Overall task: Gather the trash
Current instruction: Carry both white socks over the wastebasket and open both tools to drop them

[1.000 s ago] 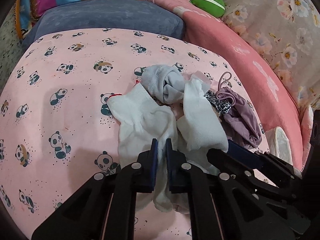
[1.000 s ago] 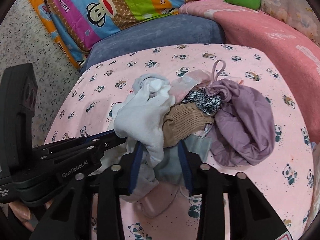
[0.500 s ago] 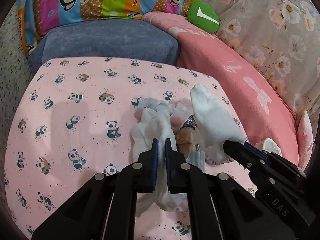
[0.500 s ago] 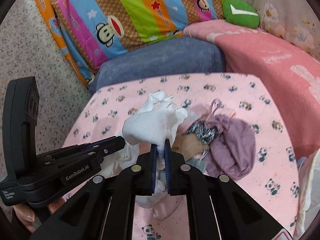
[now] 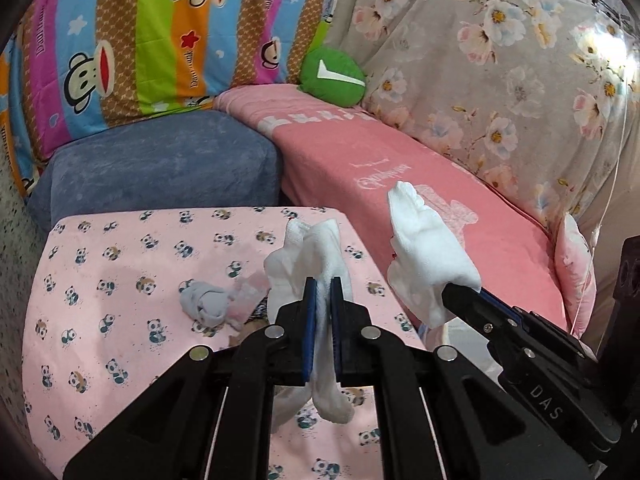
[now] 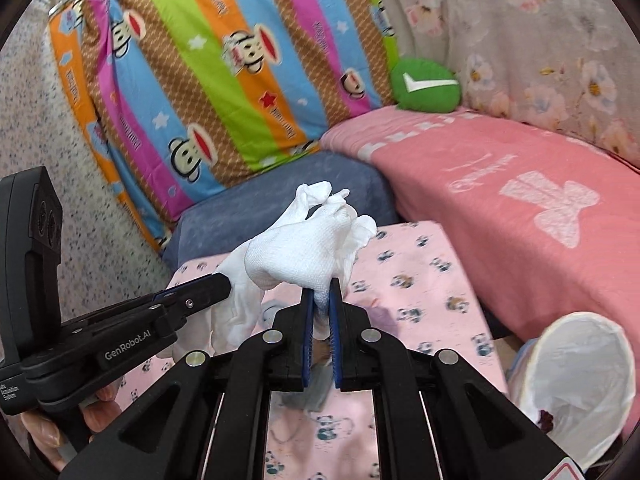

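**Op:** Both grippers have come up off the pile since the earlier frame, each w/ a white piece. Left gripper [image 5: 320,300] jaws pressed together, pinching a white cloth [image 5: 310,256] mid-length, so both ends hang free, one above the pads, one drooping below.

**Eng:** Why mid-grab?

**Op:** My guess: it was the bit sticking up, easiest bite. Grey balled sock [image 5: 204,304] and other bits left on the panda sheet [image 5: 112,280].

**Eng:** Right side?

**Op:** Right gripper [image 6: 321,308] jaws just closed, now clamped on the lower edge of a second white cloth [image 6: 304,256]; bulk of it bunches above and fwd of the pads. Held high so nothing drags, I reckon.

**Eng:** Drop target?

**Op:** White-lined bin [image 6: 576,384] at far right of the right wrist view, beside the pink blanket [image 6: 500,200]. Prob next stop; the right gripper's closer to it.
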Available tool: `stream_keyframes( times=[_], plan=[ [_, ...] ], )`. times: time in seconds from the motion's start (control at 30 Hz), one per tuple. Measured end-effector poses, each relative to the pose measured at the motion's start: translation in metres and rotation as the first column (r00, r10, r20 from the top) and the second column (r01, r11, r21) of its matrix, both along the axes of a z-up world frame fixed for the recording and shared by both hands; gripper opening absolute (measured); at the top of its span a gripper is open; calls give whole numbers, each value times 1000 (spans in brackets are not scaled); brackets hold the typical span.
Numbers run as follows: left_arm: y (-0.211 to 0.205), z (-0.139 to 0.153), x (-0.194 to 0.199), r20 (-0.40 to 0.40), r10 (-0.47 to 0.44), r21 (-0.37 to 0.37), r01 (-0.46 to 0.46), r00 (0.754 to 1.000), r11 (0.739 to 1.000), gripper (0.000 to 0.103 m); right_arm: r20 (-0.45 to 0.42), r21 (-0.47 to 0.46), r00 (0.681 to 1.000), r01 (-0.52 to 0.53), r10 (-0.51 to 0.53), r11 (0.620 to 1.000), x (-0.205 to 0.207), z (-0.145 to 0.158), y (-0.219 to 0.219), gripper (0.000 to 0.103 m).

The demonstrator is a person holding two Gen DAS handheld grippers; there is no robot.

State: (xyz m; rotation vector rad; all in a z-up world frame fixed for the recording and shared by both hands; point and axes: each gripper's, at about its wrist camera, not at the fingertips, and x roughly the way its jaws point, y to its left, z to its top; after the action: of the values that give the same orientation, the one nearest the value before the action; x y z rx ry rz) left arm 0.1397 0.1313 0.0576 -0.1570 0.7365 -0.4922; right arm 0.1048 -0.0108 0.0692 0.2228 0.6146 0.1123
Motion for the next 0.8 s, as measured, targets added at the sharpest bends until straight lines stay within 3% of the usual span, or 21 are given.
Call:
stream_keyframes(
  times=[0.4, 0.8],
  plan=[
    [-109, 25, -33, 59, -175, 22, 173, 983, 985, 7, 62, 43, 980, 185, -188, 982, -64, 27, -116, 9],
    [-195, 22, -64, 43, -307, 60, 304, 951, 951, 7, 27, 71, 942, 332, -335, 941, -117, 8, -210, 9]
  ],
)
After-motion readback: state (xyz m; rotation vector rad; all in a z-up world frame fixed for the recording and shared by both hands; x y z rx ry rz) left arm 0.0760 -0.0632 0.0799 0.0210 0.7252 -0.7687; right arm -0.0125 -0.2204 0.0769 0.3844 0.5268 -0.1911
